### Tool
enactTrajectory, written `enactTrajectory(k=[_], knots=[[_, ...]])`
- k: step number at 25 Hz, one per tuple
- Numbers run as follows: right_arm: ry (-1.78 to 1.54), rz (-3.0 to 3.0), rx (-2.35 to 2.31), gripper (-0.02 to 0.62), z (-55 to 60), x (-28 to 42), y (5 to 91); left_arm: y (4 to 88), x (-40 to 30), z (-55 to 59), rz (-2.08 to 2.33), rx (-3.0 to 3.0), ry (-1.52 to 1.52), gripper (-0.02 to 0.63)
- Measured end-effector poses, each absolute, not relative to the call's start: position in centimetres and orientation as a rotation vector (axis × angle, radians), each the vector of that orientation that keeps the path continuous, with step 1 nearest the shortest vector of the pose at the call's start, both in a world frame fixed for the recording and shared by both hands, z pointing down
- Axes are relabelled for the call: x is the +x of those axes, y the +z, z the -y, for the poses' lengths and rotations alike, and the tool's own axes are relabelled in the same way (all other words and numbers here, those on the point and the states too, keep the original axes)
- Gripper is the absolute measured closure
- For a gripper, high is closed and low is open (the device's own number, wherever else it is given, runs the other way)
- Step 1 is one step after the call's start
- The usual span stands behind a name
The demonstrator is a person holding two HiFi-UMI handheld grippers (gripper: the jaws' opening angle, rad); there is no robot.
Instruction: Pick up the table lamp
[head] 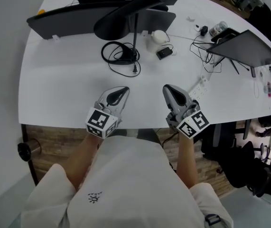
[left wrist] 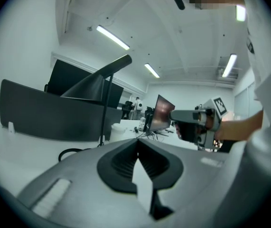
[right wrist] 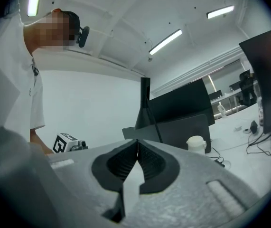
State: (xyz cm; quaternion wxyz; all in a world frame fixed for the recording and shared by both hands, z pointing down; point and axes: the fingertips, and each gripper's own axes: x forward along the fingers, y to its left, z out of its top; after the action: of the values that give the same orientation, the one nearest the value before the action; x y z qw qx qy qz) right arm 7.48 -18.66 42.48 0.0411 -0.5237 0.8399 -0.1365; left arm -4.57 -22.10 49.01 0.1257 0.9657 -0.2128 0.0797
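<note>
My left tongs (head: 122,90) and right tongs (head: 166,88) hover side by side over the near edge of the white bench (head: 59,89), at six o'clock in the head view. Both are closed on nothing. The black table lamp (head: 126,18) stands at twelve o'clock, well apart from them, with a black cord (head: 117,52) coiled at its foot.

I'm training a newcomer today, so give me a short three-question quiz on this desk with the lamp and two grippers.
1. True or false: the left gripper is shut on the table lamp.
2. What lies by the lamp's foot? A black cable coil; B red rope; C metal chain.
3. How many grippers hold something?
Key: 1 false, its jaws are together on nothing; 2 A; 3 none.
</note>
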Motion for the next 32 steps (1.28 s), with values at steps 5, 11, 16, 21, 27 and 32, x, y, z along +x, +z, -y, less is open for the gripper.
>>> enactTrajectory(k=[5, 11, 16, 21, 27, 32], knots=[[-0.378, -2.692, -1.442, 0.592, 21.7, 7.7, 41.9, 49.5, -2.7, 24.0, 0.749, 2.798, 0.237, 0.611], [-0.342, -2.839, -1.254, 0.592, 26.6, 8.1, 41.9, 49.3, -0.1, 27.6, 0.909, 2.766, 0.200, 0.611], [-0.269, -2.908, -1.158, 0.592, 30.8, 8.5, 41.2, 51.0, 1.3, 30.9, 1.017, 2.712, 0.186, 0.611], [-0.186, -2.976, -1.066, 0.591, 34.4, 8.0, 40.7, 52.5, 1.5, 33.8, 1.151, 2.661, 0.171, 0.611], [-0.120, -3.033, -0.983, 0.585, 37.4, 7.0, 40.8, 54.4, 1.9, 36.4, 1.258, 2.635, 0.174, 0.586], [-0.089, -3.095, -0.905, 0.506, 38.4, 5.8, 41.8, 55.2, 3.0, 37.9, 1.315, 2.632, 0.200, 0.520]])
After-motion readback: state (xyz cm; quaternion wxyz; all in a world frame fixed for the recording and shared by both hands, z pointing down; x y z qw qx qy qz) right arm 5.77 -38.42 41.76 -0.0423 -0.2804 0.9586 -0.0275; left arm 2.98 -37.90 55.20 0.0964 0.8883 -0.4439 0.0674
